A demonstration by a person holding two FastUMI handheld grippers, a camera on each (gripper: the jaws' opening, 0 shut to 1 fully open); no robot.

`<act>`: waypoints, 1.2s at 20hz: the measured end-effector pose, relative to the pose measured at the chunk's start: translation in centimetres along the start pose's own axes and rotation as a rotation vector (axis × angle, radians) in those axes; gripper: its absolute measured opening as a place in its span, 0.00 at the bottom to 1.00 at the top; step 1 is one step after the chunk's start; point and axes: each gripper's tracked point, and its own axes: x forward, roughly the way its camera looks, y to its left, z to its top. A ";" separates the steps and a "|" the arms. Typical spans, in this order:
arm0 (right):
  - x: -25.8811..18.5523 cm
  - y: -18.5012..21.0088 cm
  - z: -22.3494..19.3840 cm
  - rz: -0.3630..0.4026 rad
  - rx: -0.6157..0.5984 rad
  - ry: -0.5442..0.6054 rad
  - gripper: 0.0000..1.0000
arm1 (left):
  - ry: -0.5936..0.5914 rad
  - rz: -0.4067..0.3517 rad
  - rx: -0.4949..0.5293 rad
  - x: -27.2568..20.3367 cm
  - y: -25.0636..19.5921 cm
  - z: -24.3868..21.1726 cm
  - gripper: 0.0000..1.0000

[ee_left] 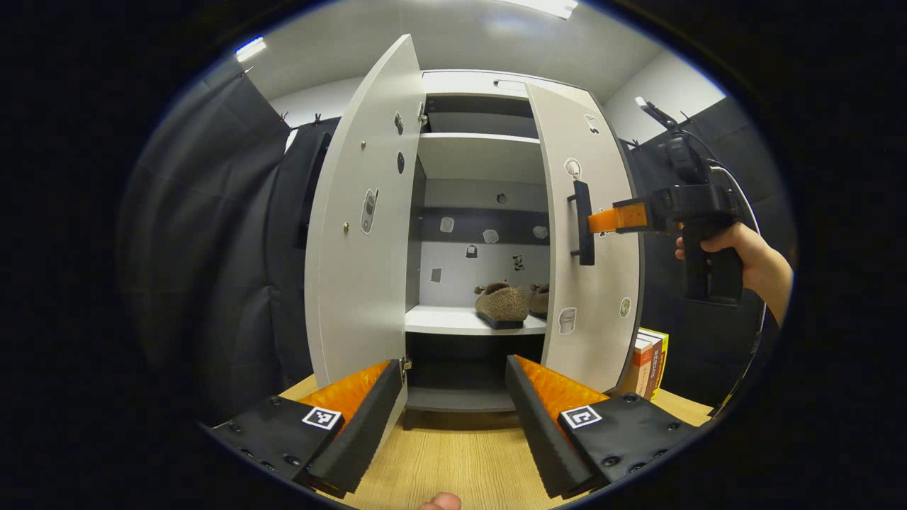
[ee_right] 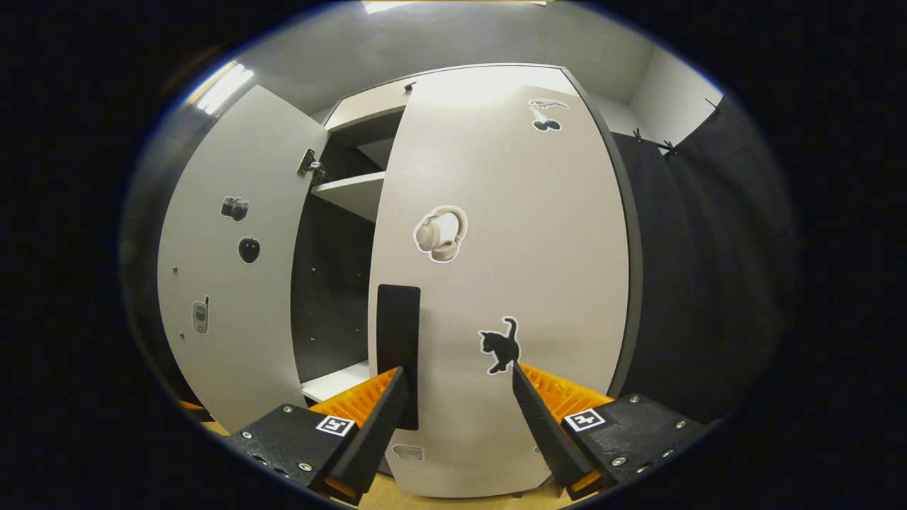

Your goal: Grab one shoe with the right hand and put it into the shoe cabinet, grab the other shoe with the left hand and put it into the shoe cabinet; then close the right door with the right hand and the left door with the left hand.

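We are holding the left gripper (ee_left: 453,397) spread before the shoe cabinet (ee_left: 482,81); both shoes (ee_left: 502,303) are sitting on its shelf; our right gripper (ee_right: 459,402), fingers apart, is meeting the right door (ee_right: 510,234) beside its handle (ee_right: 398,333); books (ee_left: 648,361) are standing behind.

The tall white two-door shoe cabinet (ee_left: 482,163) stands on the light wooden table (ee_left: 460,453), both doors ajar. Two brown fuzzy slip-on shoes (ee_left: 502,303) sit side by side on its middle shelf. The right hand-held gripper (ee_left: 594,221) touches the right door's black handle (ee_left: 582,223). The left hand-held gripper (ee_left: 453,397) hovers with fingers spread.
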 end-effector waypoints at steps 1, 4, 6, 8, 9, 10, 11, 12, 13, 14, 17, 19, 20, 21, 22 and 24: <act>0.4 0.1 -0.1 -0.006 0.002 0.012 0.92 | 0.001 0.003 -0.003 0.0 0.1 -0.1 0.97; 1.3 0.4 -0.2 -0.026 -0.032 0.016 0.91 | 0.009 0.010 -0.017 0.0 0.5 -0.4 0.97; 2.0 0.6 -0.3 -0.041 -0.065 0.013 0.91 | 0.015 0.009 -0.031 0.0 0.6 -0.8 0.97; 2.9 0.5 -0.5 -0.050 -0.078 0.017 0.91 | 0.019 0.011 -0.031 0.0 0.7 -0.9 0.97; 3.4 0.8 -0.7 -0.033 -0.064 0.020 0.91 | 0.017 0.013 -0.030 -0.1 0.7 -1.0 0.97; 3.9 1.5 -1.0 -0.008 -0.038 0.031 0.91 | 0.014 0.014 -0.030 -0.2 0.7 -0.8 0.97; 4.3 2.2 -1.5 0.017 -0.007 0.048 0.91 | 0.010 0.018 -0.027 -0.3 0.8 -0.8 0.97; 4.6 2.3 -1.4 0.014 0.008 0.044 0.92 | 0.005 0.027 -0.020 -0.4 1.0 -0.5 0.99; 4.9 2.1 -1.4 -0.005 0.003 0.040 0.92 | 0.002 0.035 -0.013 -0.7 1.2 -0.4 0.98; 5.2 2.1 -1.4 -0.016 -0.001 0.041 0.94 | -0.001 0.044 -0.009 -0.9 1.6 -0.2 0.97; 4.8 2.3 -0.8 -0.019 -0.005 0.016 0.94 | -0.003 0.069 -0.008 -1.3 2.7 0.4 0.99; 3.8 2.6 -0.3 -0.013 -0.013 0.001 0.94 | -0.008 0.088 -0.010 -1.7 3.6 1.2 0.96; 3.3 2.6 -0.1 -0.013 -0.020 -0.005 0.94 | -0.013 0.099 -0.010 -1.8 4.2 1.7 0.97; 2.8 2.5 0.1 -0.014 -0.027 -0.008 0.94 | -0.014 0.112 -0.008 -1.7 4.8 2.3 0.97; 2.3 2.4 0.2 -0.016 -0.030 -0.012 0.94 | -0.016 0.133 -0.008 -1.7 5.7 2.7 0.96; 1.0 1.9 0.4 -0.021 -0.028 -0.018 0.94 | -0.017 0.161 -0.026 -1.9 7.3 3.9 0.94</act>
